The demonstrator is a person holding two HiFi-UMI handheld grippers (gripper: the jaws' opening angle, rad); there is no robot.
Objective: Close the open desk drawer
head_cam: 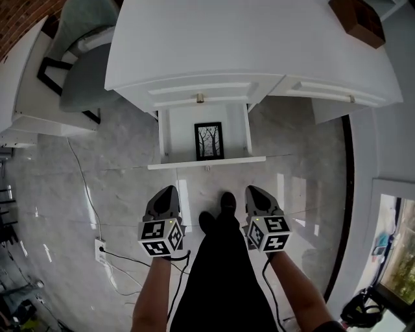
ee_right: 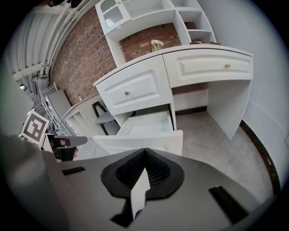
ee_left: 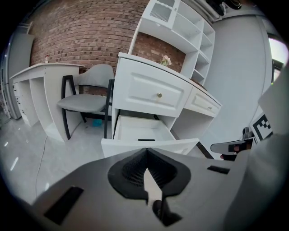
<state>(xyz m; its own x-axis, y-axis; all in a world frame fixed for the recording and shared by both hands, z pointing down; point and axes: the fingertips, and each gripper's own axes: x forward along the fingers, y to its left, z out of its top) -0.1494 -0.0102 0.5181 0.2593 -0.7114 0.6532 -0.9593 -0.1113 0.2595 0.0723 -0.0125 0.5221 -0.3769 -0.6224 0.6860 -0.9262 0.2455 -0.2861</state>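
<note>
Chair [head_cam: 84,71]: upper left of the head view – grey seat, dark frame, just beside the white desk [head_cam: 259,45].
Floor cable [head_cam: 87,194]: left of centre; it runs down the pale floor to a socket block [head_cam: 100,249] at lower left.
Left gripper [head_cam: 172,190]: lower centre-left, in your left hand. In the left gripper view its tip [ee_left: 145,151] shows both jaws pressed together with nothing between them. It points at the drawer front without touching it.
Drawer [head_cam: 206,162]: centre, pulled out from under the desk's shut upper drawer, with its front panel nearest you.
Framed picture [head_cam: 209,141]: lies inside the drawer – black frame, bare trees.
Right gripper [head_cam: 251,190]: lower centre-right, in your right hand. The right gripper view shows its jaws [ee_right: 144,151] closed on nothing. It is aimed at the drawer front and clear of it.
Brown object [head_cam: 358,19]: upper right corner, on the desk top.
</note>
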